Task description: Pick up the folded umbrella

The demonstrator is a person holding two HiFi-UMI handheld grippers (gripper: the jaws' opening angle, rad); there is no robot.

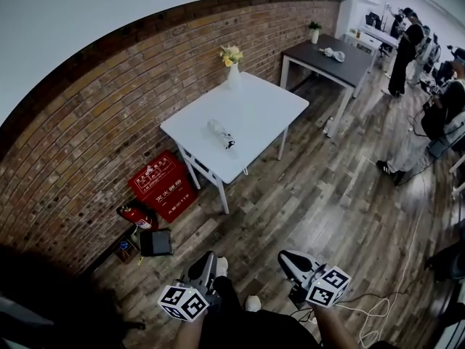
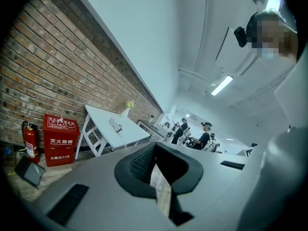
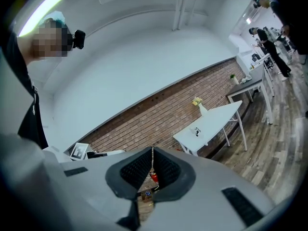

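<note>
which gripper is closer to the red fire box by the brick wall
Left. In the head view the left gripper sits below the red fire box, slightly to its right; the right gripper is further right.

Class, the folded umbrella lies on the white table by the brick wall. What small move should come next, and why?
Probably a step forward toward the white table. The folded umbrella lies on it, across a stretch of wooden floor, far beyond reach. The left gripper and right gripper hang low at the near edge of the head view, jaws together, holding nothing.
</note>
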